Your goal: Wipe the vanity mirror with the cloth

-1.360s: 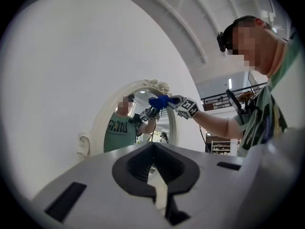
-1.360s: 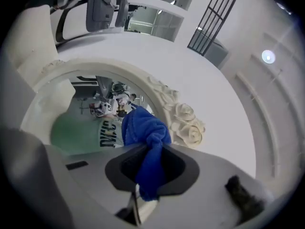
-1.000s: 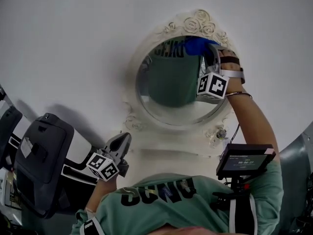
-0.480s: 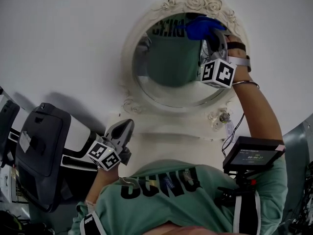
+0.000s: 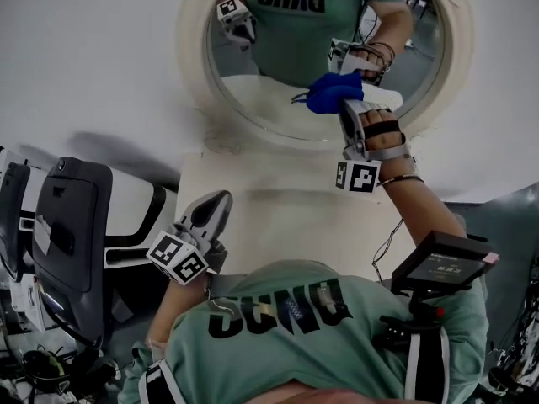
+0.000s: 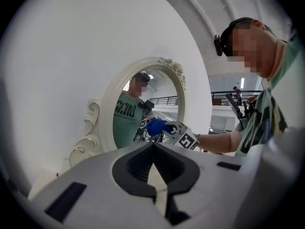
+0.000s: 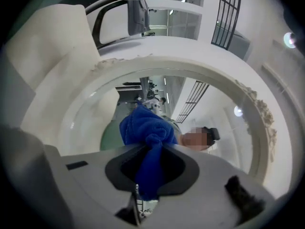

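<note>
Swept down from the crest, the right tool (image 5: 344, 112), clamped on the bunched blue cloth (image 5: 331, 93), presses low on the vanity mirror (image 5: 253, 87), where a hard push could tip it, while the left tool (image 5: 212, 204) hangs closed on nothing.

Dark grey chair (image 5: 72, 234) just beside the cream desk's (image 5: 286, 225) left edge, white wall (image 5: 93, 57) behind, small black screen (image 5: 440, 266) near its right front corner, black railing (image 7: 228, 13) beyond.
</note>
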{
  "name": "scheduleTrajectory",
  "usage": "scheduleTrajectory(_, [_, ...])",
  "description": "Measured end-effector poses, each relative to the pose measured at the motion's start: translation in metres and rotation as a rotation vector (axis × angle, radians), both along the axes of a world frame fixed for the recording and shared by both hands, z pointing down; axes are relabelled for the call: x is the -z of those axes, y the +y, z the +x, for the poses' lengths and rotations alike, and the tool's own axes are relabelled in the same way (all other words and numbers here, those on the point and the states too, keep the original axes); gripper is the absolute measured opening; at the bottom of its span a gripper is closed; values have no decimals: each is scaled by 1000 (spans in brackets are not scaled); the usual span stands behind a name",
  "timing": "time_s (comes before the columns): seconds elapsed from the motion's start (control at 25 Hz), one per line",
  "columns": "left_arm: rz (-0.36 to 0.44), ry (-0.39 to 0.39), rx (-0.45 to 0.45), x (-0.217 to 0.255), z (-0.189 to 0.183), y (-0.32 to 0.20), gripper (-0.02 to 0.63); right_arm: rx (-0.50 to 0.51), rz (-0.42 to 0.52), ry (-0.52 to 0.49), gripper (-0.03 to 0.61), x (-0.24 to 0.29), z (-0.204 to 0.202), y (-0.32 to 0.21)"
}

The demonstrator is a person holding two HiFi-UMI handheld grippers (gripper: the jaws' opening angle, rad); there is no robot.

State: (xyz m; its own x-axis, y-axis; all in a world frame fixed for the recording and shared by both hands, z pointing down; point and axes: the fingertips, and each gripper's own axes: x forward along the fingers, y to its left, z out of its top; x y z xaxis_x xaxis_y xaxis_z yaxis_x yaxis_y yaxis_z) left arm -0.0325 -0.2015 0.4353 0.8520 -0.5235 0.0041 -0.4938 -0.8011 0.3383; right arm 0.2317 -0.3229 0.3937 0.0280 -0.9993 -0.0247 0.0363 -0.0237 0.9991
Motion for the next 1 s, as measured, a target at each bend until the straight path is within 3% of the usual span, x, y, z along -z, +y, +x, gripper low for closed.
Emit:
scheduleTrajectory(0.24, [-124,-61,5,-35,8,0,9,2,-252,-21,57,-147,9,-2])
scheduleTrajectory(0.4, [-144,-94,0,-59,-3,8,9,-40,-353,-29,57,-224,9,7])
scheduleTrajectory(0.52, [-131,-81,-3,-48,-8,14,9,-60,-361,-49,55,-210,13,11])
scheduleTrajectory(0.76, [-71,-64,16,-22,-13,19,9,-55,-480,-74,55,-213,7,9])
scheduleTrajectory(0.88, [-4,-26,17,4,-17,28,9,-27,-395,-40,57,-160,11,25])
scheduleTrajectory(1.0, [55,-4,32,18,-23,25,9,20,-221,-42,55,-70,3,22])
